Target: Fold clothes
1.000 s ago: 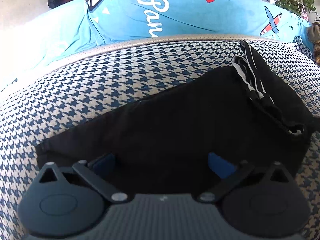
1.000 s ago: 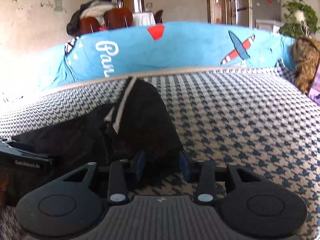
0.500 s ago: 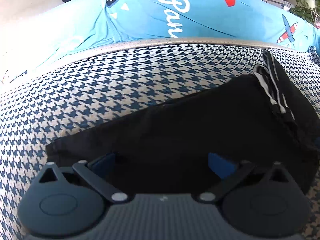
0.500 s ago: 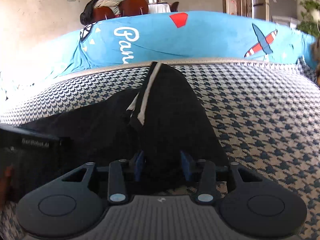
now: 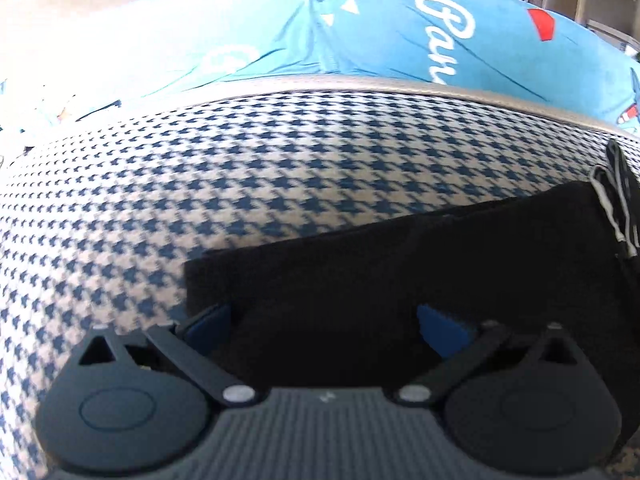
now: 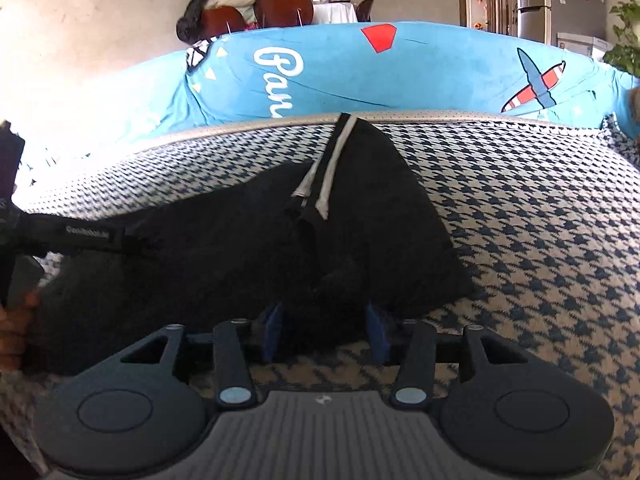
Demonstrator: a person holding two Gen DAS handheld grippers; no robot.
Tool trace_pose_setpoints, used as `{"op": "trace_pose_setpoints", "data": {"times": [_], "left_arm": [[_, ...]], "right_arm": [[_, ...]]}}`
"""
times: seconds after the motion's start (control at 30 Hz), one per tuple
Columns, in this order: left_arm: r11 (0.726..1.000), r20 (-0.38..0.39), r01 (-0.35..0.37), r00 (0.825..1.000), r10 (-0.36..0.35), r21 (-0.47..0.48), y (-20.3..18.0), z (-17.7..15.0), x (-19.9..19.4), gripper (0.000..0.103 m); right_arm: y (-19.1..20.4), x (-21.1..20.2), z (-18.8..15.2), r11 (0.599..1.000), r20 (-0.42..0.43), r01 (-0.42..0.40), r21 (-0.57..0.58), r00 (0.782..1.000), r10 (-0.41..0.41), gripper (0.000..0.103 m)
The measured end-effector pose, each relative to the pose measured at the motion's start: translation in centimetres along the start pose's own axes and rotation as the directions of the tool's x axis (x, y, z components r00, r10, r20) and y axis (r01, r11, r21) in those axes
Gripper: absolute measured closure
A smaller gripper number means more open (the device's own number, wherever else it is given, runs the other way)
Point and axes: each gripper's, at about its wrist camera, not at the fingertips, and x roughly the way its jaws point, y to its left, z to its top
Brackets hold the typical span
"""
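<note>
Black garment [image 6: 248, 256] lies between both jaws; left apart, right just opening, unclamped.

Bare houndstooth cushion [image 6: 540, 232] lies open right of the black garment [image 6: 248, 248]. The blue backrest [image 6: 400, 76] blocks the far side.

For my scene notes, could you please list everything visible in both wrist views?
Black garment with white side stripes: one, lying spread on the houndstooth surface.
Blue-and-white houndstooth cushion surface: one, under the garment.
Bright blue printed cover with aeroplane and white lettering: one, behind the cushion.
Reddish-brown chairs: two, far background, clothes piled on them.
Grey refrigerator: one, background right.
Green plant: one, far right.
Left gripper: blue pads wide apart over the garment's end.
Right gripper: jaws just been opening, garment edge between the pads.
Hand: at the left edge.
</note>
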Motion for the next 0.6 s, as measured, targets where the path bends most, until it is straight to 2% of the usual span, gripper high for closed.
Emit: {"op": "trace_pose_setpoints", "data": {"times": [0.27, 0.6], "left_arm": [[0.995, -0.037, -0.026, 0.999, 0.023, -0.092, 3.5, -2.5, -1.9, 0.0], [0.987, -0.053, -0.065, 0.997, 0.058, -0.144, 5.9, -4.3, -3.0, 0.0]], "right_arm": [[2.8, -1.5, -0.7, 0.989, 0.035, -0.131, -0.07, 0.99, 0.133, 0.057], [8.1, -2.2, -2.2, 0.914, 0.001, -0.337, -0.227, 0.938, 0.346, 0.057]]}}
